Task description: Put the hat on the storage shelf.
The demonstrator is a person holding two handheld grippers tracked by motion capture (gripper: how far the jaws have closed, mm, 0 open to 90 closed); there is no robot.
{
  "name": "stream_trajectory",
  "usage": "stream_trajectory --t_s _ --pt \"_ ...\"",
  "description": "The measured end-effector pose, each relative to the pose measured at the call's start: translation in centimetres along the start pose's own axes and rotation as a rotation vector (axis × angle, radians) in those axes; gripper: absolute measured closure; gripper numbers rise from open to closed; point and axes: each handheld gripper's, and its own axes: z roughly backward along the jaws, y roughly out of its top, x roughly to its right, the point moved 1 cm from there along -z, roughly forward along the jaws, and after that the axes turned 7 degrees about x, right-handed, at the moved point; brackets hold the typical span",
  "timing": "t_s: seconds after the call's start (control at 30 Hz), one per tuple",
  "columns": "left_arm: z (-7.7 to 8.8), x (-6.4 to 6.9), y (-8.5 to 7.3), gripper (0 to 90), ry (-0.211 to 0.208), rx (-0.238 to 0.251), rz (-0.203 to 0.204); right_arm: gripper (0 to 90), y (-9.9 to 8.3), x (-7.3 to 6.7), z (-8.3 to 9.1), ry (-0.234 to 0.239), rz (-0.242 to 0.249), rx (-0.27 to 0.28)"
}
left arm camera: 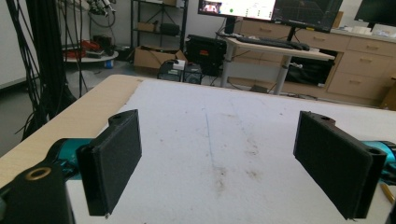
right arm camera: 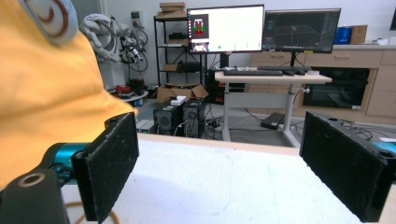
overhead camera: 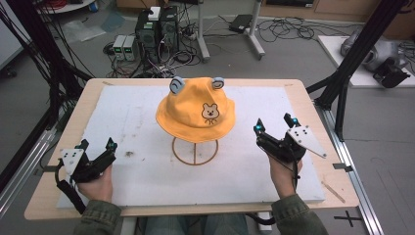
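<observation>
White smudged mat (overhead camera: 147,122) on wooden table (overhead camera: 78,112).

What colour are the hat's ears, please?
Light blue ears on the orange hat; clearest in the high view.

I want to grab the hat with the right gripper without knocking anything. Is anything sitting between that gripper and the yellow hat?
Nothing visible does. The right gripper stands open just right of the yellow hat on its wire stand, with bare white mat between them.
</observation>
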Motion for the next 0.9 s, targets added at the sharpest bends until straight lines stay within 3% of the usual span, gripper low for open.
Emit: stream_trajectory --t_s 0.47,0.63,0.9 --pt "-0.2 -0.5 -0.2 15.5 0.018 -0.008 0.003 11.5 -5.6 0.7 1.1 -0.040 0.029 -0.031" --pt "-0.2 -0.5 -0.2 15.5 0.019 -0.004 0.001 11.6 -5.9 0.8 1.1 -0.040 0.034 -0.021" --pt "0.0 -0.6 -0.3 15.5 0.021 -0.012 -0.003 11.5 -6.2 1.2 1.0 -0.049 -0.006 -0.029"
